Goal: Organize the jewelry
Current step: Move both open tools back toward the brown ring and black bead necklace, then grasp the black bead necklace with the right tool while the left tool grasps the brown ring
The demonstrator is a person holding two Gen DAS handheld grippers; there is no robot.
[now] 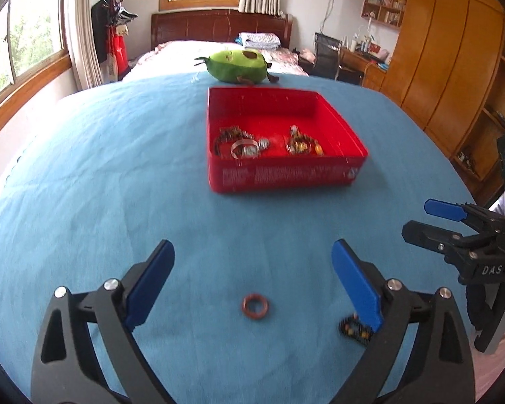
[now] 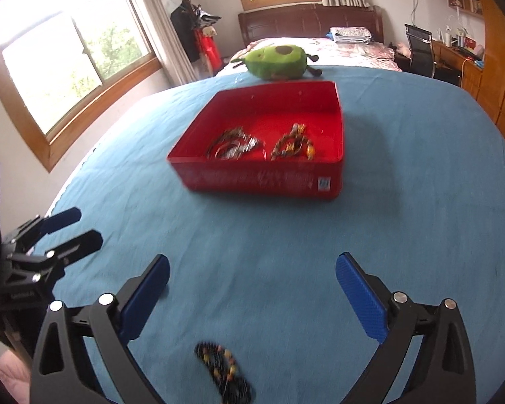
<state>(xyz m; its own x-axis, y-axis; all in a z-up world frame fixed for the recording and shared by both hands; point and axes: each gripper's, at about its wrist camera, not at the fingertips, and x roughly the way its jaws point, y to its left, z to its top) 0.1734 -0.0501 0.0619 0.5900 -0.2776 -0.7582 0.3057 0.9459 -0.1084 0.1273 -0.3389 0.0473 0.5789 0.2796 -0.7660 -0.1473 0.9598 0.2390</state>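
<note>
Left gripper (image 1: 252, 269) gapes over red ring (image 1: 254, 307) (untouched) on blue cloth (image 1: 118, 185).

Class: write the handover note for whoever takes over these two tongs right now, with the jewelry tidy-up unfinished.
Left tongs: open, empty, over the red-brown ring on the blue cloth.
Right tongs: open, empty; the dark beaded bracelet lies on the cloth just before them.
Done: several bracelets already sit in the red box.
Left: ring and beaded bracelet into the box.

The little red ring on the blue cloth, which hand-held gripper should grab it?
Probably the left hand-held gripper: the red ring lies between its open fingers. The right hand-held gripper is off to the side, over the dark beaded bracelet.
</note>
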